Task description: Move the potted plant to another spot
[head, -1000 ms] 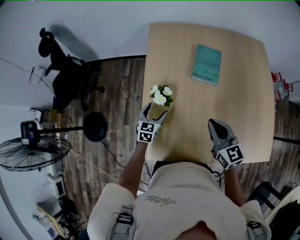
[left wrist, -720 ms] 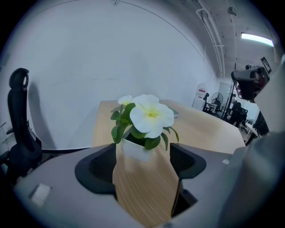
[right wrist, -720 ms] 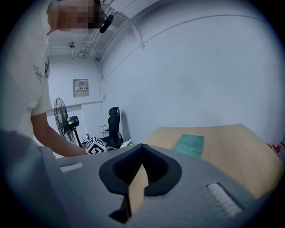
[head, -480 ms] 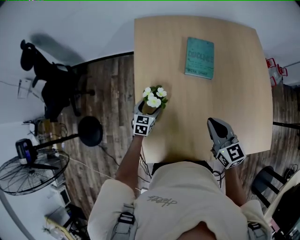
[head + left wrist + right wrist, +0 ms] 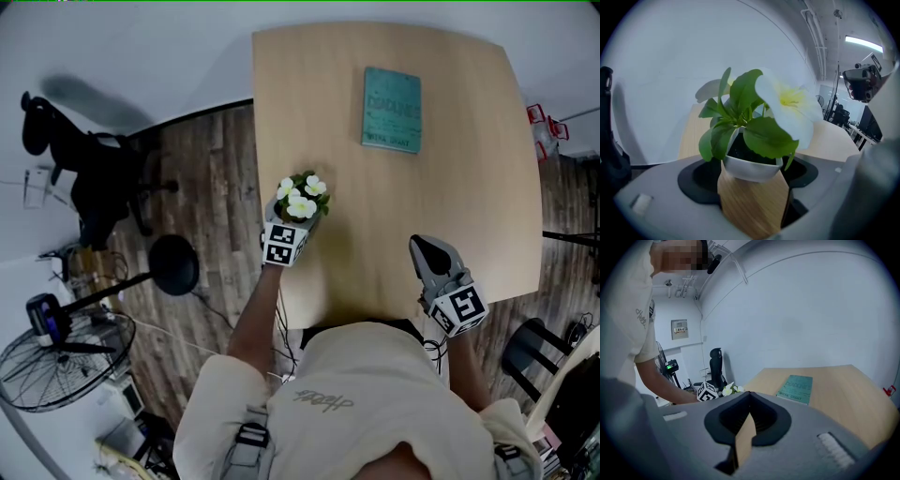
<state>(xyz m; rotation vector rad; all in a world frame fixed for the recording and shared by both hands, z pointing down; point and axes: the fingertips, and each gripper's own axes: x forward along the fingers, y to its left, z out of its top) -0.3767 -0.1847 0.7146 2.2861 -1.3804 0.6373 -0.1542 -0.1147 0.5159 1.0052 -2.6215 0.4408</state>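
Observation:
The potted plant [image 5: 300,197], white flowers and green leaves in a white-rimmed wooden pot [image 5: 752,206], stands near the left edge of the wooden table [image 5: 469,141]. My left gripper [image 5: 298,214] is open and its jaws have just been opening a little. The pot sits between them, with dark gaps showing beside it. My right gripper [image 5: 429,251] rests shut near the table's front edge, nothing in it. From the right gripper view the plant [image 5: 729,389] shows small at the left, beside the left gripper's marker cube.
A teal book [image 5: 392,110] lies on the far middle of the table. Off the table's left edge stand a black office chair [image 5: 84,178], a round-based stand [image 5: 173,265] and a floor fan [image 5: 47,361] on the wooden floor.
The left gripper has moved forward and down from just short of the plant until its jaws stand on either side of the pot. The right gripper has stayed where it was.

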